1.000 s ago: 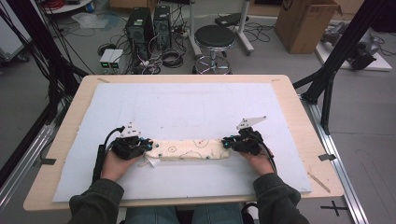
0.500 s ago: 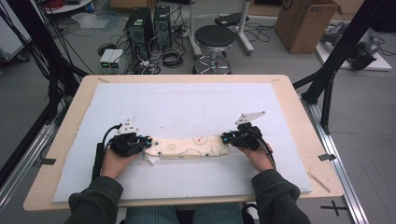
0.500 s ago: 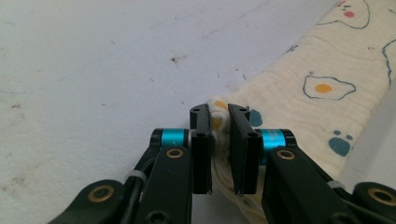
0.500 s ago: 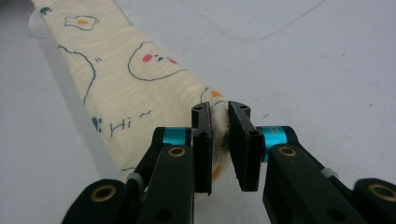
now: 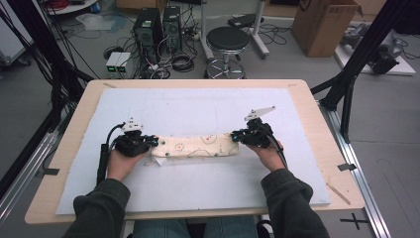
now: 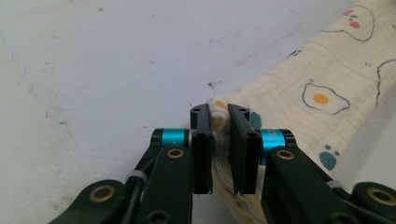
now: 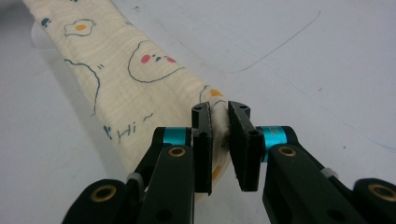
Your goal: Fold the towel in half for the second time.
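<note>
High view: my left gripper point(image 5: 148, 143) and right gripper point(image 5: 237, 136) each pinch an end of the folded cloth point(image 5: 194, 146), stretched between them over the white mat point(image 5: 198, 109).

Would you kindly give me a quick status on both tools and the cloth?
Left tool shut on cloth end. Right tool shut on other end. Cloth folded long, across mat. Nothing in the way.
</note>
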The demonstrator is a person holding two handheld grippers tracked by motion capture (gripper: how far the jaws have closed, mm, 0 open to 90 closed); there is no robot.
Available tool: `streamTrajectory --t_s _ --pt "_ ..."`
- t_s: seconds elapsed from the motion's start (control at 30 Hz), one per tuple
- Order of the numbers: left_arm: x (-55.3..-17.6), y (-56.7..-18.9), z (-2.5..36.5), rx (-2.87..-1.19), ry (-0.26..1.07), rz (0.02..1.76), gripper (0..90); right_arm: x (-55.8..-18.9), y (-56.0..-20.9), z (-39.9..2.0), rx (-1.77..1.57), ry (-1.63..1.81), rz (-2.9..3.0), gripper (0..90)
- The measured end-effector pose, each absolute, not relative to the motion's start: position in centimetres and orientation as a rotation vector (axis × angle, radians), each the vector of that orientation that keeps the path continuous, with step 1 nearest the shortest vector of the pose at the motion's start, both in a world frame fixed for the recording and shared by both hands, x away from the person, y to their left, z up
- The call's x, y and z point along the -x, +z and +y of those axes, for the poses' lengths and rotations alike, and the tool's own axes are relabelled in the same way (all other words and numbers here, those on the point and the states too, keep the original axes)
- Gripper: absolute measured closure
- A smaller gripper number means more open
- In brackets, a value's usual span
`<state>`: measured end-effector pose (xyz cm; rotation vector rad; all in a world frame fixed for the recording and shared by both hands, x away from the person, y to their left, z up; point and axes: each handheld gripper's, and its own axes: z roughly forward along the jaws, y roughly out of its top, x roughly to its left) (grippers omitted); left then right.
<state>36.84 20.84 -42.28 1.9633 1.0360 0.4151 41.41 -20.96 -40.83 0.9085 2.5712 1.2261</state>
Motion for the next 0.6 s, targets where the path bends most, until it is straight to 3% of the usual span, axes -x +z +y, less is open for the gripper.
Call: streamTrajectory --t_s 0.6 --pt "-39.7 -43.5 20.6 -1.933 0.411 1.115 79.7 -44.2 -42.2 -20.6 -1.01 1.17 2.546 80.0"
